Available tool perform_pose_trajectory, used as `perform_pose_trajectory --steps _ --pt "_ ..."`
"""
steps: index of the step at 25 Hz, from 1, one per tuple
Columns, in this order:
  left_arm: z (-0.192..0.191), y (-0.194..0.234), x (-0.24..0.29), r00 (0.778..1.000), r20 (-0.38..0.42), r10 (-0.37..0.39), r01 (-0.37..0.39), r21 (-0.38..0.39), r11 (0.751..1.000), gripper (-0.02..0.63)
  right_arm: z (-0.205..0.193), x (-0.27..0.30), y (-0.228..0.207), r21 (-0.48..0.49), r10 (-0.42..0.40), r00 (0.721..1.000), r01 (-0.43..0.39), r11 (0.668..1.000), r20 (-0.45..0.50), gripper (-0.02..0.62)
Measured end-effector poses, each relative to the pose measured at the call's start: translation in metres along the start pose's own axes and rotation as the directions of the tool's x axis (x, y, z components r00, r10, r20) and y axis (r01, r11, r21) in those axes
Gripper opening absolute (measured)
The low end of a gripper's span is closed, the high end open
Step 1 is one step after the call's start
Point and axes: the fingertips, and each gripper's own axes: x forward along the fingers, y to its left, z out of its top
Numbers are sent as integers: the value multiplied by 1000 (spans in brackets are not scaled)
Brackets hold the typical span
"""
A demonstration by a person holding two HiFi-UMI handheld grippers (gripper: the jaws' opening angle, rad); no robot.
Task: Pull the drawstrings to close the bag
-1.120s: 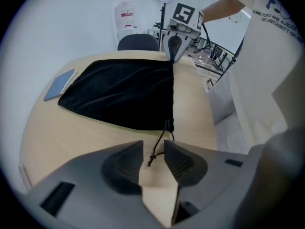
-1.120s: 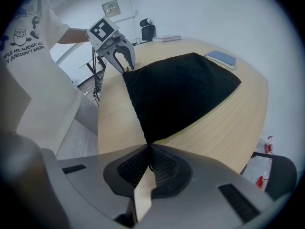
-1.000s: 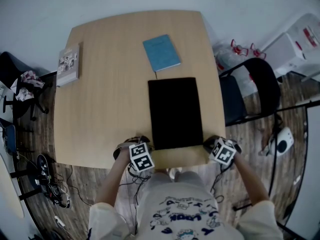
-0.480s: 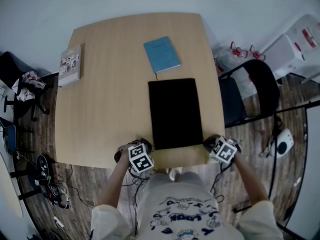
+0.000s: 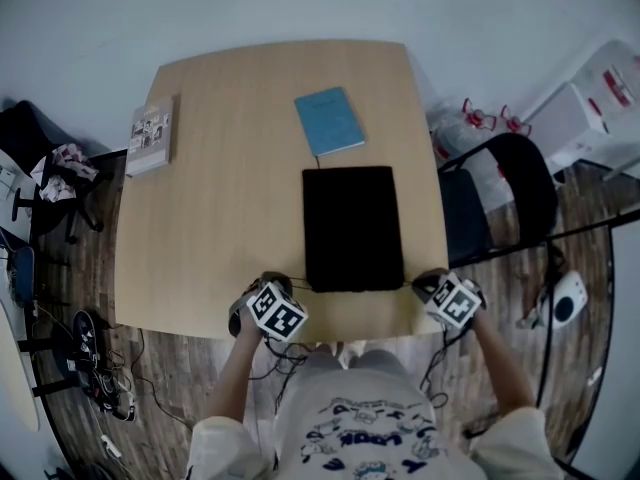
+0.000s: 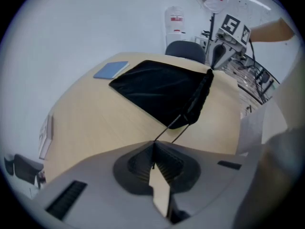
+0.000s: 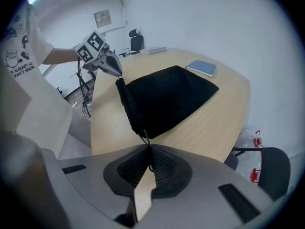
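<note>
A flat black drawstring bag [image 5: 352, 226] lies on the wooden table [image 5: 220, 188], its mouth toward the near edge. My left gripper [image 5: 272, 290] sits at the bag's near left corner. In the left gripper view its jaws [image 6: 153, 143] are shut on the thin black drawstring [image 6: 167, 129], which runs taut up to the bunched bag corner [image 6: 195, 109]. My right gripper [image 5: 432, 286] sits at the near right corner. In the right gripper view it [image 7: 147, 146] is shut on the other drawstring [image 7: 142, 136], just below the bag's gathered edge [image 7: 127, 104].
A blue notebook [image 5: 328, 120] lies just beyond the bag. A grey book [image 5: 151, 134] rests at the table's far left corner. A black chair [image 5: 500, 198] stands right of the table, with cables and gear on the floor [image 5: 95, 368] to the left.
The left gripper has rolled and drawn slightly outward from the bag's corner. The right gripper has also shifted a little outward. The bag still lies flat in the same spot.
</note>
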Motion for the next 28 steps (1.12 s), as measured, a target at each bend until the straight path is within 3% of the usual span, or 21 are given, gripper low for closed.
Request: perform_pose_trajectory --steps 3,5,10,15,20,23,26,28 --pt "3 16 -10 998 20 56 -53 -137 989 2 27 -11 -12 45 -61 994 57 997 94 8" --pt "7 26 -17 995 29 91 -81 -239 968 2 37 -18 -24 114 -127 984 114 987 124 8" --pt "22 54 -36 980 40 197 -154 -479 864 2 65 -42 -55 327 -299 939 233 916 168 8" --pt "40 85 -61 947 65 314 -207 -625 753 2 91 -75 -88 523 -487 852 331 785 193 8" --pt "44 113 -84 912 41 408 -245 -742 624 2 89 -110 -118 680 -657 746 427 596 108 3" --pt "44 123 -93 903 46 428 -224 -800 557 2 92 -124 -126 705 -714 697 472 529 70 2" --pt "43 133 -100 889 40 457 -224 -831 509 2 92 -139 -139 736 -760 648 491 465 48 2" --pt "43 138 -105 883 46 467 -209 -852 479 2 88 -145 -146 771 -776 630 482 417 25 2"
